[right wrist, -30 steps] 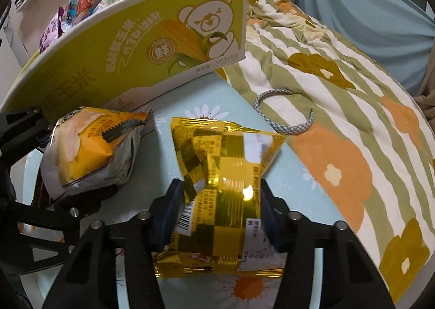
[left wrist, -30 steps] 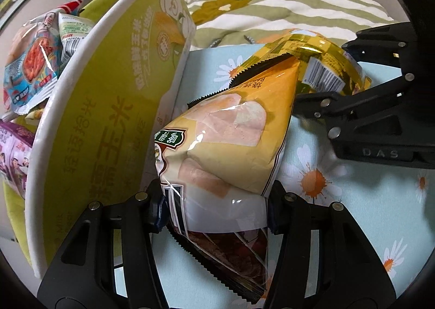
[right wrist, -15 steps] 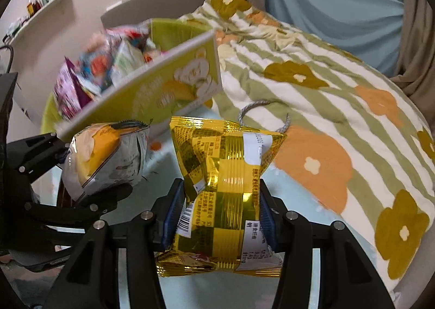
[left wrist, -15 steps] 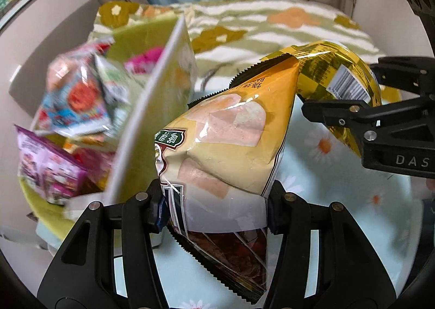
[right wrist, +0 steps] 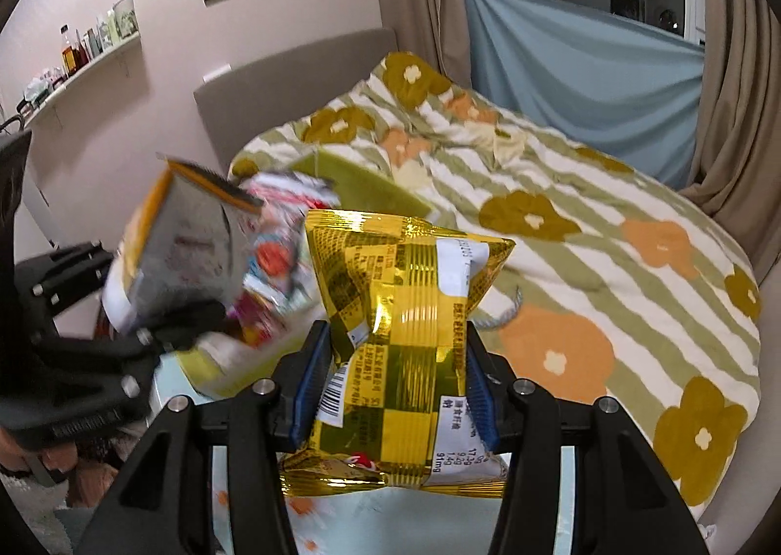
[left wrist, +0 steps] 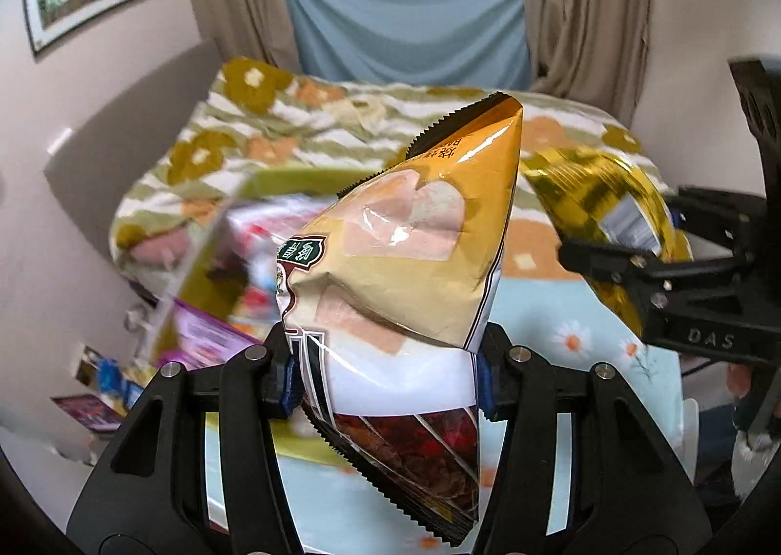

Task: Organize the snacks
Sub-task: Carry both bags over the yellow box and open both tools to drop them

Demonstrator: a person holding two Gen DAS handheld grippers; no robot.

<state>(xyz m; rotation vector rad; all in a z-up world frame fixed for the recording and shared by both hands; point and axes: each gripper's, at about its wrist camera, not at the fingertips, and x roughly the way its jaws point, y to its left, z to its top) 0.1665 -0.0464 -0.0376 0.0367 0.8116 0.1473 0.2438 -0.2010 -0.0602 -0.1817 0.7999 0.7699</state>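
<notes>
A tabletop [left wrist: 576,306] covered in pale blue cloth printed with white and orange daisies stands just beside the bed [right wrist: 610,194]. On its far end sits a yellow-green box [right wrist: 361,186], blurred, crammed with bright snack packets [left wrist: 254,262]. The bed wears a cover of green and white stripes with large olive and orange flowers, and a grey braided loop [right wrist: 507,311] lies on it near the tabletop's edge. A wall shelf [right wrist: 83,67] to the left carries bottles and jars.

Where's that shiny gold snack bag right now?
The gold bag is clamped in the right gripper, held above the bed, right of the orange bag.
</notes>
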